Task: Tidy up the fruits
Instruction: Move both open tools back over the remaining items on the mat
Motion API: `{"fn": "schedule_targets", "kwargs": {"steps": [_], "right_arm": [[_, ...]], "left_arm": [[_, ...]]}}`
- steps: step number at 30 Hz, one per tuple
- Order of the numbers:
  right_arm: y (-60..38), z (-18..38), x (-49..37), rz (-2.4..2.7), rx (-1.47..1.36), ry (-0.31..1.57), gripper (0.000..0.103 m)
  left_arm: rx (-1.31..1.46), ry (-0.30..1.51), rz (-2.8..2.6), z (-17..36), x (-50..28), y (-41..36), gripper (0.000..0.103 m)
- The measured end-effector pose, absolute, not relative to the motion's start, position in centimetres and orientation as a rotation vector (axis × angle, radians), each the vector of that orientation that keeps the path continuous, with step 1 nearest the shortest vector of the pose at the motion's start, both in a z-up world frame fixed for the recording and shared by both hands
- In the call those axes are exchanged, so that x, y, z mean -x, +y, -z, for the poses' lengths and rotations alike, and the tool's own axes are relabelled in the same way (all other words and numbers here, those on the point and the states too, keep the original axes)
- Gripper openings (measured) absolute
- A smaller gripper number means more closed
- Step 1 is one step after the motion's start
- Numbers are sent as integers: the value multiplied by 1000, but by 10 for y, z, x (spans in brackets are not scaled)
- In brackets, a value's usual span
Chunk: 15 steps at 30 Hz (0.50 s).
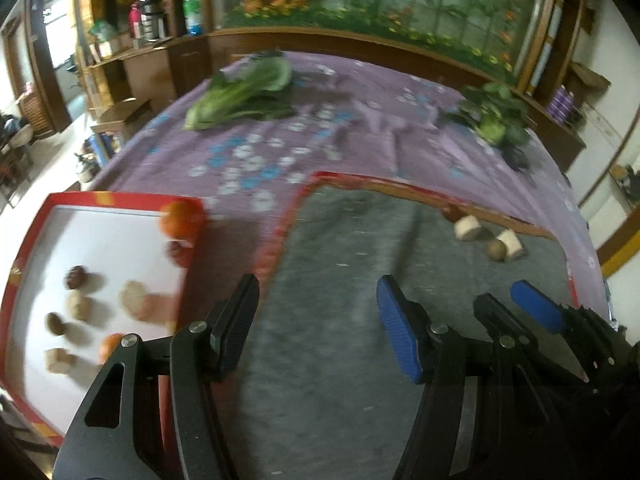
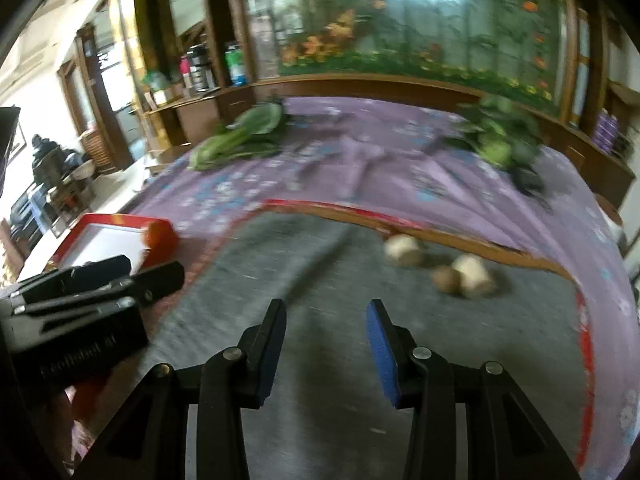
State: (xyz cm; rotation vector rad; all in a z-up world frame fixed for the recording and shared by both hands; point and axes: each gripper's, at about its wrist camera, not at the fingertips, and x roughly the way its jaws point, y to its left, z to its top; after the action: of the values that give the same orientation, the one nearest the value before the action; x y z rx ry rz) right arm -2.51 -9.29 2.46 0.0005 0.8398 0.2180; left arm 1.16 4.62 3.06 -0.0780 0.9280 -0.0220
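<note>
A bed (image 1: 360, 128) under a purple flowered sheet carries a grey mat (image 1: 340, 320), a red-rimmed tray (image 1: 100, 200) and two bunches of leafy greens (image 1: 240, 96)

We see a purple cloth (image 1: 352, 120) printed with white and blue flowers, and on it a grey mat (image 1: 340, 300) edged in red. The tray (image 1: 24, 264) is white inside with a red rim. An orange fruit (image 1: 182, 220) sits at its corner. Pale beige pieces (image 2: 404, 250) lie on the mat. The greens (image 1: 240, 96) are light and dark green. Both grippers (image 2: 326, 344) are black with blue pads (image 1: 400, 340).
</note>
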Motion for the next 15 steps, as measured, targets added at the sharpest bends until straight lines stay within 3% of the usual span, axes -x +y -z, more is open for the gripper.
{"fn": "schedule_targets", "kwargs": {"steps": [15], "right_arm": [[-193,-9,18,-102,-125,871,41]], "left_arm": [[105,1046,166,-10,-78,-33,61]]}}
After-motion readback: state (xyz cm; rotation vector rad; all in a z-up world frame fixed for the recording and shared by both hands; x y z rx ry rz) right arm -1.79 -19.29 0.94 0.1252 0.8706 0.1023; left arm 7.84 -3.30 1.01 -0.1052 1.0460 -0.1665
